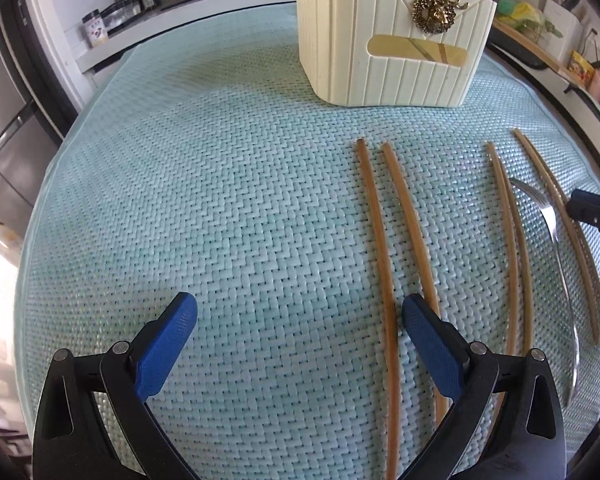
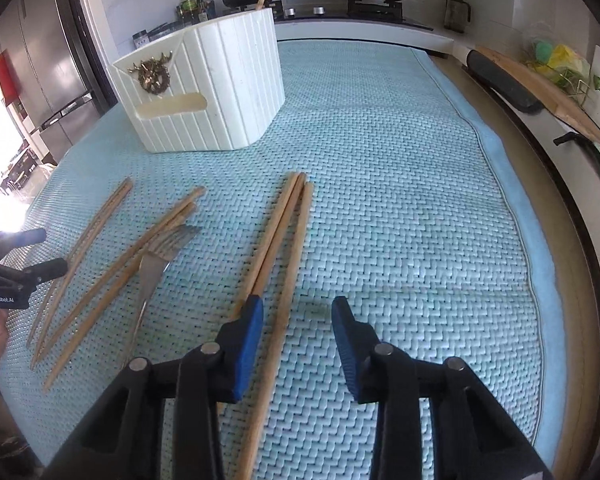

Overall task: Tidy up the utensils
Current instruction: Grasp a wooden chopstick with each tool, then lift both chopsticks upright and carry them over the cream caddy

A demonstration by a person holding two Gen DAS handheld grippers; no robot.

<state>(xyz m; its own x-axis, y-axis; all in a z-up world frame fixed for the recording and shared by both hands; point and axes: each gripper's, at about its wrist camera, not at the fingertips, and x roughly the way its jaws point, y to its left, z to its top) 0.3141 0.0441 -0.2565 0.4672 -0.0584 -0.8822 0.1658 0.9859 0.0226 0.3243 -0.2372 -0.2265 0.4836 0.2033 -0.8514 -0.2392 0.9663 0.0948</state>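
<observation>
Chopsticks lie scattered on the woven blue mat (image 2: 380, 184) in front of the cream utensil holder (image 2: 204, 92), which serves as the landmark here; all of them sit on the near side of it, long axes running roughly from the holder toward the person. Furthest left of the holder, the left gripper (image 1: 300, 320) hangs released and empty, its jaws wide, with one chopstick pair (image 1: 384, 240) just to its right and partly passing under its right pad. Further right, a second pair of chopsticks (image 2: 112, 264) crosses a metal fork (image 2: 160, 248), still holder-side of both claws. Rightmost, the right gripper (image 2: 298, 320) has narrowed jaws that grasp nothing: one light chopstick (image 2: 292, 264) runs between its fingers (image 2: 248, 340), the other two sticks beside or under the left one. That bundle (image 2: 276, 232) points at the holder, so I judge the right hand nearer for pinching it along its shaft.
</observation>
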